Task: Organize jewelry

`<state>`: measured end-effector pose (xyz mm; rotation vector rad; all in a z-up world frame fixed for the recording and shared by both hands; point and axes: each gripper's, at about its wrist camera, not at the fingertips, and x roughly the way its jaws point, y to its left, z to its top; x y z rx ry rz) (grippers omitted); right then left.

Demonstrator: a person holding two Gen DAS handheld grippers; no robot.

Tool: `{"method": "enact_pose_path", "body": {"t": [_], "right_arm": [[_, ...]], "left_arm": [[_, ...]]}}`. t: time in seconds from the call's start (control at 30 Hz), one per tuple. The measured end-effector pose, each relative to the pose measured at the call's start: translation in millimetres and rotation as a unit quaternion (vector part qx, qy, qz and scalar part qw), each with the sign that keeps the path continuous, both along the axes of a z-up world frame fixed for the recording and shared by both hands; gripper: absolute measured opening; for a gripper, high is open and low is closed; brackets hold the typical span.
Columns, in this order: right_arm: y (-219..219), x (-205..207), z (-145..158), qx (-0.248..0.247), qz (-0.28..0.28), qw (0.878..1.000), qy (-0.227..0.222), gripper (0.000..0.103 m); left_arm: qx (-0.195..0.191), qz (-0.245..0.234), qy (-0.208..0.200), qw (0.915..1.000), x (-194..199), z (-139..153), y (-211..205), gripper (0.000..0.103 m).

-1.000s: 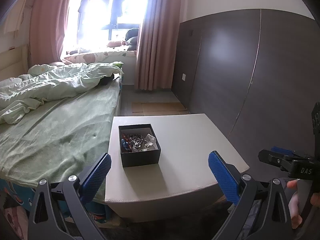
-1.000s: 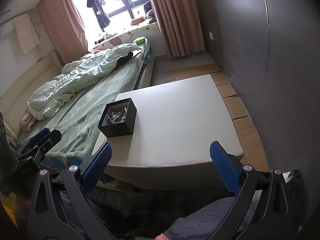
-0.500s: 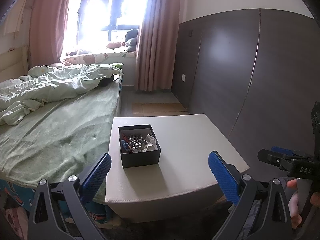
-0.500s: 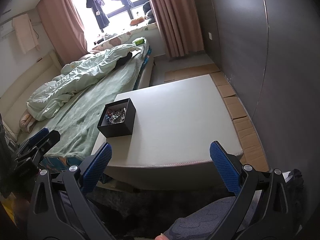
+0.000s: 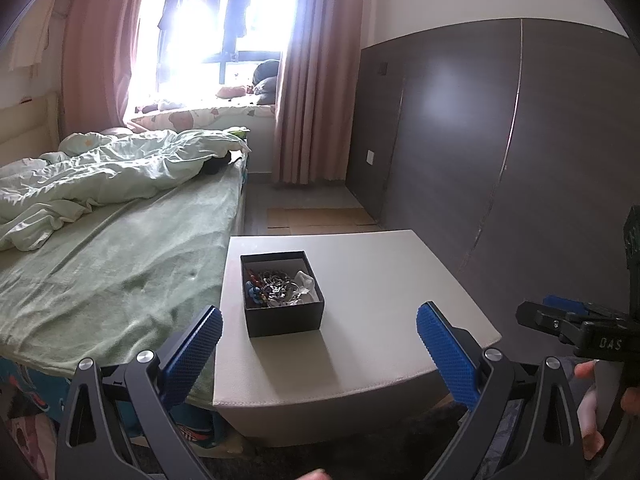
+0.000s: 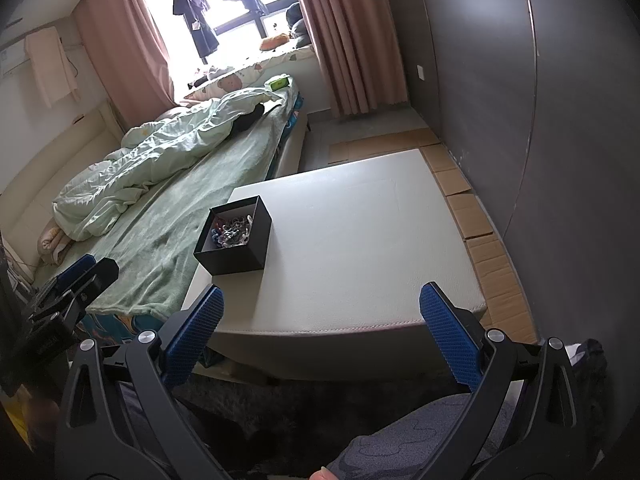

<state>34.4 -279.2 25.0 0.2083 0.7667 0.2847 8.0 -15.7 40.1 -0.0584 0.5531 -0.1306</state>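
Observation:
A small black open box (image 5: 282, 294) stands on the left part of a white low table (image 5: 380, 280). It holds a tangle of jewelry (image 5: 276, 286) with beads and chains. The box also shows in the right wrist view (image 6: 236, 236), with the jewelry (image 6: 234, 232) inside. My left gripper (image 5: 318, 338) is open and empty, held short of the table's near edge, in front of the box. My right gripper (image 6: 320, 316) is open and empty, also short of the near edge, to the right of the box. Each gripper shows at the edge of the other's view.
A bed with a green sheet (image 5: 104, 264) and a rumpled duvet (image 5: 100, 176) borders the table's left side. A dark panelled wall (image 5: 500, 152) runs along the right. Cardboard sheets (image 6: 480, 224) lie on the floor by the wall. A dark rug (image 6: 280, 412) lies below the grippers.
Both views have shifted very slightly; the box sits in the same place and both grippers stay open.

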Motion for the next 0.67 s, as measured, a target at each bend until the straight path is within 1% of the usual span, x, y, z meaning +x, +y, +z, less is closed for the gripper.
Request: {"method": "enact_pose_path", "body": {"t": [0.13,0.23,0.67], "right_arm": [[-0.3,0.3,0.0,0.000,-0.001,1.000,0.000,0.098],[-0.6,1.0,-0.1,0.000,-0.001,1.000,0.001,0.098],[-0.2,1.5,-2.0,-0.002,-0.004,1.000,0.001,0.098]], "left_arm": [[0.004,-0.001,-0.007,1.0000,-1.5,0.7,-1.3,0.095],[-0.002,-0.006,-0.012,0.9999,-3.2,2.2,0.1,0.095],[-0.008,-0.008,-0.004,0.9999,0.0,1.9,3.1,0.095]]}}
